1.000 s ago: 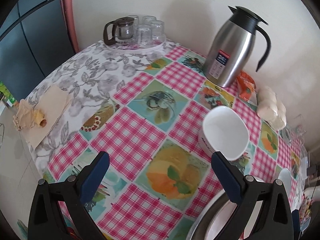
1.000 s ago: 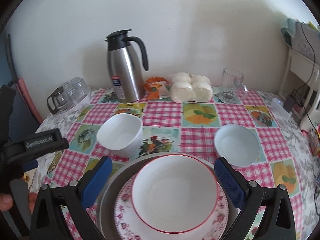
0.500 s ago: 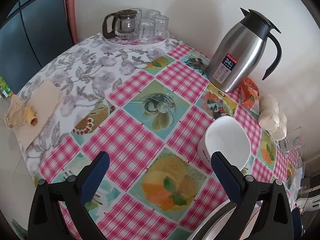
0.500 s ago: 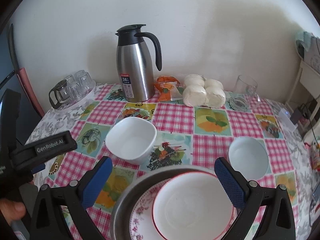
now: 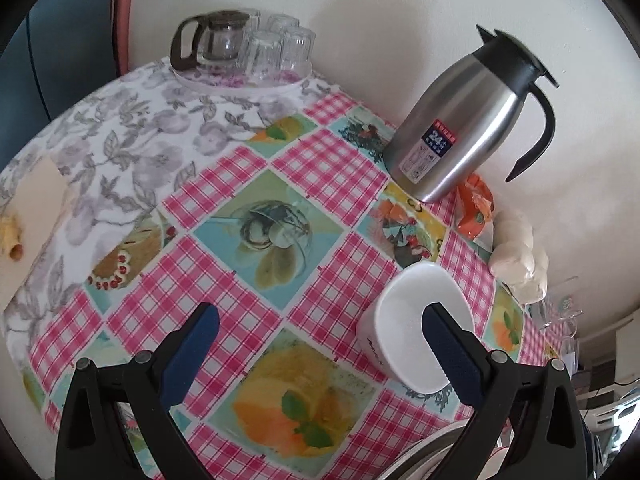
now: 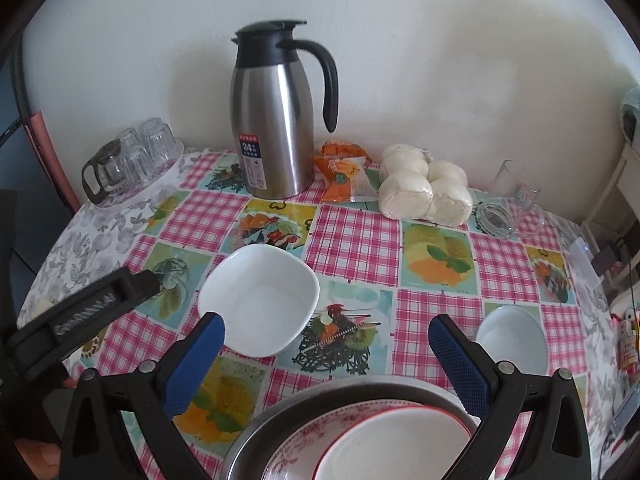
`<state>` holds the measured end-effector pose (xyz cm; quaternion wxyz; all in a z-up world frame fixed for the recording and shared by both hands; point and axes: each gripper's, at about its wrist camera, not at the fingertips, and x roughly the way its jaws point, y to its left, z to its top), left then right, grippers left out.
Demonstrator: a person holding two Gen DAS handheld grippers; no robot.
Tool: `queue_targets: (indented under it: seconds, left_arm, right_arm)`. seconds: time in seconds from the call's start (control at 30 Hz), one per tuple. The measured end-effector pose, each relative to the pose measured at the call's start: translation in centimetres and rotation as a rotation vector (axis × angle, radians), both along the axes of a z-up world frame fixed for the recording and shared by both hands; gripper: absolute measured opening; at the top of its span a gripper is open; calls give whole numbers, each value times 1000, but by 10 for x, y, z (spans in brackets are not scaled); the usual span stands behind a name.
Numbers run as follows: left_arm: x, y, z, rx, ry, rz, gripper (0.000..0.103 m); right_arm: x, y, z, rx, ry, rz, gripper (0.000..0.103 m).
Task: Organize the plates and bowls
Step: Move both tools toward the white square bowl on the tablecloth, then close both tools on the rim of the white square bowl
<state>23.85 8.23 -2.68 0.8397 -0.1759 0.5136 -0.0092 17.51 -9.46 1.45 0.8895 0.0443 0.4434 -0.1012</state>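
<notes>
Beyond the tongs, a steel thermos jug [image 6: 274, 128] stands at the desk's [image 6: 356, 236] wall edge. Right of it lie an orange packet [image 6: 342, 172], bagged white buns [image 6: 424, 190] and a glass mug [image 6: 516, 190]; far left, upturned glasses [image 6: 148, 144] share a tray.

Both wrist views sharing square bowl [image 5: 416, 328]

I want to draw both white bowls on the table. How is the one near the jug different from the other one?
The square bowl has rounded corners and four sides; the round bowl is a circle. The square bowl looks wider and deeper than the round bowl. The square bowl sits on the left, nearer the steel jug; the round bowl sits on the right, nearer the glass mug. Both are plain white, empty and upright on the checked tablecloth.
</notes>
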Motion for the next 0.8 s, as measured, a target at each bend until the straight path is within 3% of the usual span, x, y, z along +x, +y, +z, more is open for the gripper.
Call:
queue_targets:
  seconds: [0.2,0.47,0.6,0.8]
  left_arm:
    - [13,-1,-15,-81,42,-36,101]
    - [26,-25,-29,-69,73,-89,101]
    - [31,-30,-37,-67,85,-95,99]
    - [40,-34,-48,-67,104,-111,82]
  right_arm:
    - [19,-3,-18,16,57,0,103]
    - [42,0,-36,-33,124,5,100]
    - [51,-2,-43,-35,152,-7,90]
    - [62,-3,-57,-48,192,-4,75]
